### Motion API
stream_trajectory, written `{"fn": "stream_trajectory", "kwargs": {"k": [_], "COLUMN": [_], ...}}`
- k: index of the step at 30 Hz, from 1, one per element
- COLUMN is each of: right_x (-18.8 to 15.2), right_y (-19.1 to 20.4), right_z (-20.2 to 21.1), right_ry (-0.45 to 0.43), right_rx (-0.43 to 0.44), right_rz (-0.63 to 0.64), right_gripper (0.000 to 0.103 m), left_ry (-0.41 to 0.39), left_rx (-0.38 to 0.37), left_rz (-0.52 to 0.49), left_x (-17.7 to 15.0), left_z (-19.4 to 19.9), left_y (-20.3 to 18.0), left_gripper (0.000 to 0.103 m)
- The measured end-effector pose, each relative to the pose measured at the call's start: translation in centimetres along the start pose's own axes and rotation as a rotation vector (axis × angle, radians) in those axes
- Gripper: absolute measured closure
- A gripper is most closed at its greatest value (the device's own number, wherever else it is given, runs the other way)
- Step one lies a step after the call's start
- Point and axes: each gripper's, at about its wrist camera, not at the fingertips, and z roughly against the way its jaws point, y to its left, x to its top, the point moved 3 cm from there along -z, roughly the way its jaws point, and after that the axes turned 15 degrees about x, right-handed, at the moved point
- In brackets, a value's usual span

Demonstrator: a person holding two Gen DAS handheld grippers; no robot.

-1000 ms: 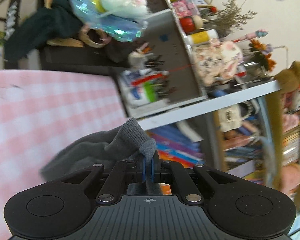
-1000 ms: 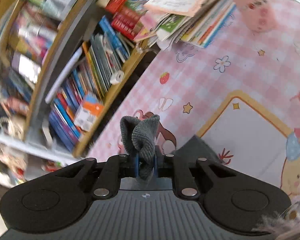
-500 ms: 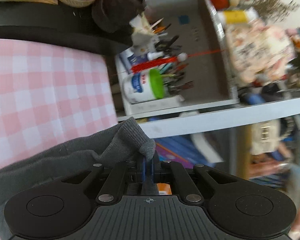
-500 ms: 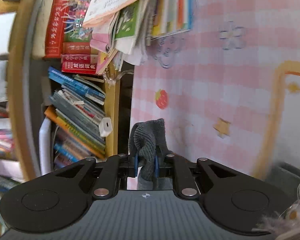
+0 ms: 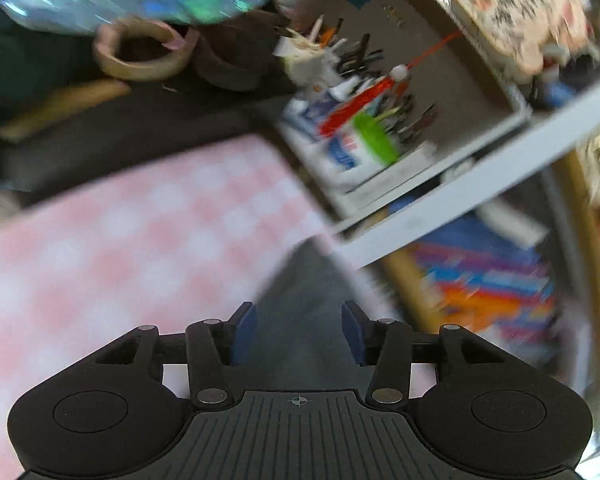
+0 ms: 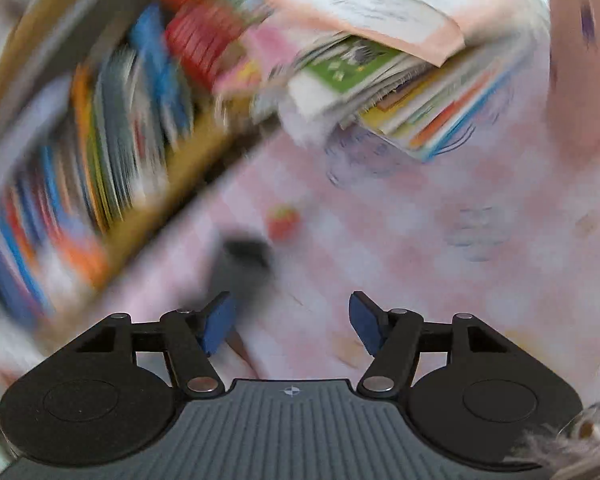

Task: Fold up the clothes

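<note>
A crowded bookshelf (image 6: 112, 152) leans in ahead and left of the right gripper (image 6: 292, 322), a ragged stack of paper booklets (image 6: 384, 80) overhanging the pink checked cloth (image 6: 440, 240) beyond its tips. Ahead of the left gripper (image 5: 299, 332), a white shelf (image 5: 480, 184) carries a tub bristling with pens (image 5: 364, 120); a wooden ring (image 5: 144, 56) lies further off to the left. Both frames are motion-blurred. Each gripper's blue-padded jaws stand wide apart, holding nothing. The soft grey garment (image 5: 304, 300) lies on the cloth between the left tips and just past the right gripper's left finger.
</note>
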Motion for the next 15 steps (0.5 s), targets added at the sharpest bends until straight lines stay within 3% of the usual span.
{"fn": "stream_trajectory", "kwargs": {"k": [2, 5, 9, 15], "right_x": [-3.0, -6.8, -10.4, -12.7], "right_y": [0.3, -0.1, -0.1, 0.0], "right_z": [1.7, 4.2, 5.4, 4.5], "right_ry": [0.06, 0.101, 0.145, 0.165], "right_rx": [-0.046, -0.069, -0.068, -0.113], "right_rz": [0.142, 0.213, 0.244, 0.232], "right_gripper": [0.041, 0.035, 0.034, 0.04], "left_ry": [-0.004, 0.016, 0.053, 0.085], "left_rx": [0.061, 0.077, 0.054, 0.086], "left_rz": [-0.032, 0.006, 0.092, 0.128], "left_x": [-1.5, -3.7, -6.2, -7.4], "left_z": [1.5, 2.4, 2.4, 0.4], "left_y": [1.8, 3.8, 5.1, 3.9], "left_gripper": [0.057, 0.057, 0.057, 0.06]}}
